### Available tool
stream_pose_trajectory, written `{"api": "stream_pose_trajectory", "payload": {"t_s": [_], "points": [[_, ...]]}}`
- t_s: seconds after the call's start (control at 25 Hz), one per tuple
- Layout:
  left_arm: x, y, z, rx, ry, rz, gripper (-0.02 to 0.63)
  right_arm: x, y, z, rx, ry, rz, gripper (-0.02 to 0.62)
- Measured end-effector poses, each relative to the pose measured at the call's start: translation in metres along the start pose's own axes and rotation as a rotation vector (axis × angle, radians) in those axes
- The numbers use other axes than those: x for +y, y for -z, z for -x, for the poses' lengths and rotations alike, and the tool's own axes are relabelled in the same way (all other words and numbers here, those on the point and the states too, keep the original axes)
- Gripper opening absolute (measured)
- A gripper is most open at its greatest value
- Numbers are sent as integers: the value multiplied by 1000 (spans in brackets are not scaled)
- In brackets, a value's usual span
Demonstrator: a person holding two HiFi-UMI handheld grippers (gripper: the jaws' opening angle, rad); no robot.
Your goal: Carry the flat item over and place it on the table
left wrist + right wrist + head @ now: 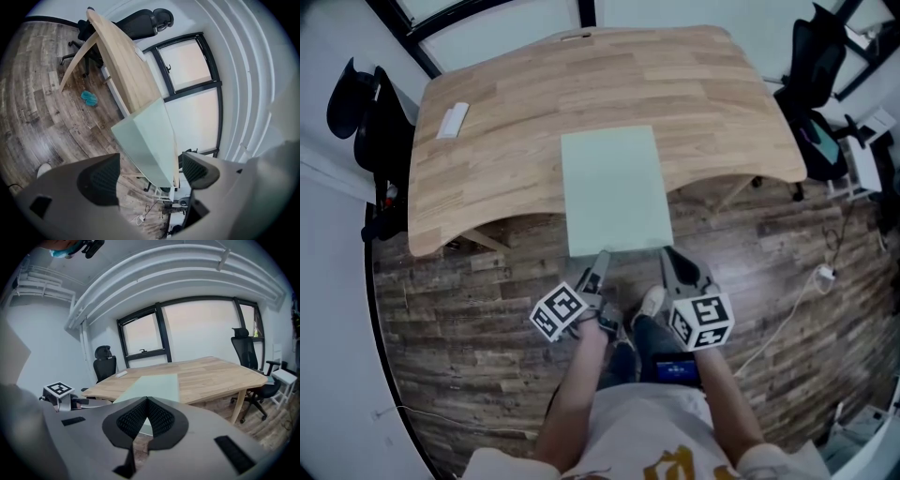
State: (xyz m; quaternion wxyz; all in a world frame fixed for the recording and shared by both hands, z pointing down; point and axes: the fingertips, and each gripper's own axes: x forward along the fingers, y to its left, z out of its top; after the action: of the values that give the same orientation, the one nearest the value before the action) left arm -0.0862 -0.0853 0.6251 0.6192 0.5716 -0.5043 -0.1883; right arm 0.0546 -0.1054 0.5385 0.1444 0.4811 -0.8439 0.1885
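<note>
left tongs (150,173) wide apart, sheet (614,187) edge between | right tongs (147,403) pressed together, empty, hiding sheet's near edge

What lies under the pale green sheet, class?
Most of the pale green sheet rests on the wooden table. Its near end overhangs the table's edge, above the plank floor. Anything on the tabletop beneath it is covered and cannot be seen.
</note>
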Motion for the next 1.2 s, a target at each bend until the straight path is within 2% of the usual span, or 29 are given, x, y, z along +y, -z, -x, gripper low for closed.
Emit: {"api": "stream_pose_trajectory", "payload": {"t_s": [0.32, 0.56, 0.68, 0.88, 0.96, 1.0, 1.04, 1.2], "points": [[-33, -7, 20, -4, 53, -110, 413, 12, -6, 8, -27, 0, -9, -2], [-47, -20, 26, -31, 63, -154, 354, 14, -15, 12, -53, 13, -8, -2], [-57, -24, 25, -32, 71, -193, 284, 10, -19, 13, -61, 27, -11, -3], [-78, -26, 24, -37, 92, -313, 177, 3, -22, 19, -68, 51, -9, -3], [-82, -29, 25, -45, 69, -375, 94, 1, -25, 23, -71, 55, -4, -3], [-84, -31, 26, -51, 59, -407, 29, 1, -26, 24, -73, 56, -4, -3], [-86, -33, 28, -57, 55, -435, 0, 0, -27, 26, -76, 59, -10, -2], [-93, -38, 31, -80, 53, -539, 0, -1, -36, 30, -107, 59, -52, -2]]}}
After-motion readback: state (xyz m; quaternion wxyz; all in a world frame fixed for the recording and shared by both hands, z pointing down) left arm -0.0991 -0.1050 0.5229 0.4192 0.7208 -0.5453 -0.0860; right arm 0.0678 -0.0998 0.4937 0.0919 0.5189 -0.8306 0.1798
